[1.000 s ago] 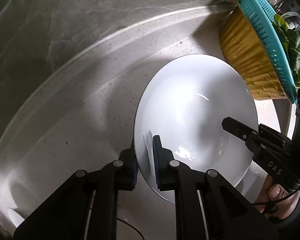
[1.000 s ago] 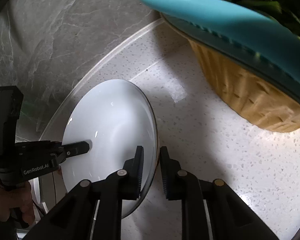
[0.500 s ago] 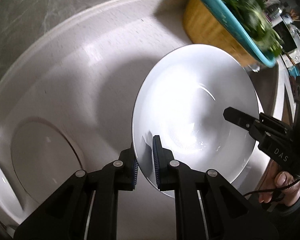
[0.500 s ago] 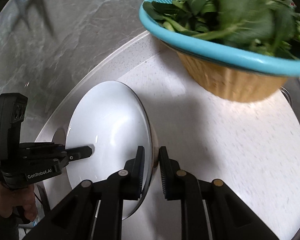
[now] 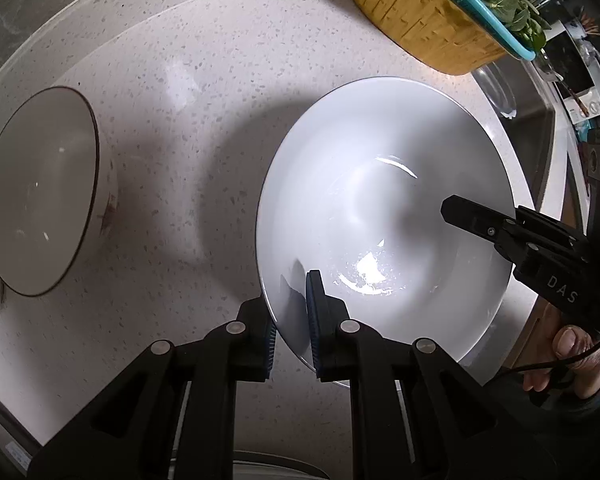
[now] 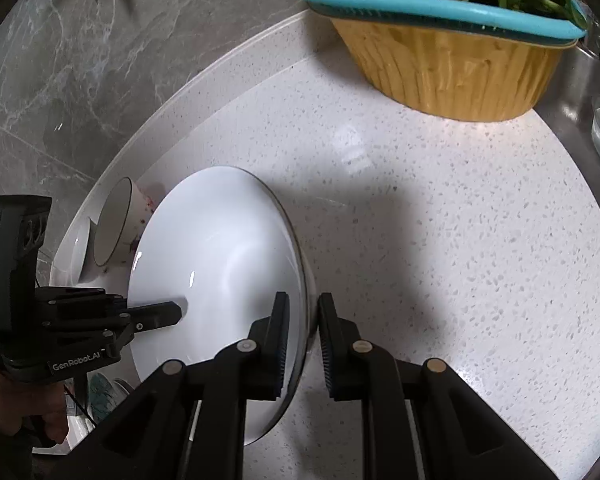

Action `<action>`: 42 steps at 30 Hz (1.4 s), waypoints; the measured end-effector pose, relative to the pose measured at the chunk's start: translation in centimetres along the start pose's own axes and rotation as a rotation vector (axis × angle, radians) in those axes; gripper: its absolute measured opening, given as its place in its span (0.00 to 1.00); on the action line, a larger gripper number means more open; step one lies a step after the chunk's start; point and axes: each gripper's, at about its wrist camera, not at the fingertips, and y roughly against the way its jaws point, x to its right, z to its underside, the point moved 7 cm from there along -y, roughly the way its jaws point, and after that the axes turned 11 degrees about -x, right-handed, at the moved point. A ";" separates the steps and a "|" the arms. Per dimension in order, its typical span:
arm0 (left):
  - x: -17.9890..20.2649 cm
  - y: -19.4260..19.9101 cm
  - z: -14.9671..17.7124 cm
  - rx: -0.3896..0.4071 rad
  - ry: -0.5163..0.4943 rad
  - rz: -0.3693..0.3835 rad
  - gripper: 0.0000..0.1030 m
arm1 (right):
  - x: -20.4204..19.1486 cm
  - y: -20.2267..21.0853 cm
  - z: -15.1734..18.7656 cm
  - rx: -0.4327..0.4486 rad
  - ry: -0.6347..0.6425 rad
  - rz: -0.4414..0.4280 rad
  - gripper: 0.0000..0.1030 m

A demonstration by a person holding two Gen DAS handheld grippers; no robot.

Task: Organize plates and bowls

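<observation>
Two bowls are seen: a large white bowl (image 5: 384, 216) and a smaller dark-rimmed bowl (image 5: 40, 192). One yellow basket (image 6: 452, 60) stands far ahead near the counter (image 6: 440, 220) edge; bare counter lies between. The white bowl's rim is clamped on opposite sides between the fingers of the left gripper (image 5: 292, 320) and right gripper (image 6: 304, 340).

White bowl (image 5: 384, 184): glazed ceramic, smooth, high gloss with specular highlights. Countertop (image 6: 440, 240): speckled stone composite, polished; wall (image 6: 60, 60) behind: grey veined marble, glossy. Far basin (image 6: 448, 68): ribbed yellow plastic under a perforated teal plastic colander (image 6: 420, 6); gripper fingers (image 5: 324, 328): matt black plastic.
</observation>
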 end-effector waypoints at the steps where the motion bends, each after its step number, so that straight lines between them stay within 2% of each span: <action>1: 0.2 -0.3 0.0 0.001 0.000 -0.001 0.11 | 0.0 -0.1 0.1 -0.001 0.000 -0.001 0.16; 5: 0.4 -1.0 0.8 0.007 0.007 0.000 0.12 | 0.2 -0.6 0.5 0.000 -0.002 0.008 0.16; 12: 0.6 -1.8 -0.4 0.047 0.007 -0.015 0.12 | 1.0 -1.4 0.8 -0.002 -0.007 0.006 0.16; 16: 0.4 -0.8 0.4 0.099 0.026 -0.017 0.19 | 1.0 -1.5 1.8 0.001 -0.006 -0.006 0.19; 17: 0.5 -0.2 1.0 0.127 0.032 -0.013 0.31 | 0.9 -1.4 1.8 0.003 -0.007 -0.007 0.19; 18: 0.3 0.4 1.0 0.146 0.032 -0.014 0.59 | 1.0 -1.2 1.7 0.008 -0.013 -0.010 0.21; 19: 0.3 1.6 1.6 0.183 0.035 -0.013 0.75 | 1.0 -0.6 1.7 0.021 -0.018 -0.013 0.24; 20: 0.0 3.4 2.7 0.247 0.040 -0.006 0.92 | 1.1 -0.1 1.6 0.034 -0.016 -0.007 0.37; 21: -0.3 4.7 3.5 0.287 0.049 0.002 0.93 | 1.1 0.8 1.5 0.058 -0.009 0.009 0.47; 23: -2.1 7.2 5.5 0.348 0.105 0.022 0.94 | 0.9 2.9 1.0 0.098 0.011 0.043 0.55; 25: -5.6 9.9 7.8 0.431 0.210 0.037 1.00 | 0.1 4.4 0.1 0.118 0.032 0.048 0.57; 26: -7.8 11.3 9.1 0.478 0.272 0.027 1.00 | -0.8 5.1 -0.6 0.127 0.053 0.039 0.60; 28: -13.8 13.9 12.2 0.555 0.445 -0.018 1.00 | -5.3 5.9 -2.8 0.133 0.150 -0.027 0.70; 30: -18.3 15.4 14.6 0.588 0.587 -0.045 1.00 | -9.7 5.9 -4.2 0.129 0.237 -0.104 0.84; 31: -20.2 16.0 15.7 0.604 0.633 -0.053 1.00 | -13.4 5.3 -5.1 0.111 0.310 -0.152 0.85; 32: -21.8 16.5 16.5 0.622 0.668 -0.062 1.00 | -15.3 4.8 -5.5 0.096 0.344 -0.174 0.90; 33: -23.3 16.9 17.1 0.634 0.702 -0.073 1.00 | -18.9 3.6 -6.2 0.058 0.407 -0.226 0.97; 37: -27.8 17.2 17.4 0.630 0.765 -0.084 1.00 | -26.9 -1.7 -7.9 -0.064 0.534 -0.252 1.00; 42: -31.2 14.6 14.5 0.563 0.754 -0.059 1.00 | -32.0 -7.6 -9.2 -0.160 0.620 -0.191 0.98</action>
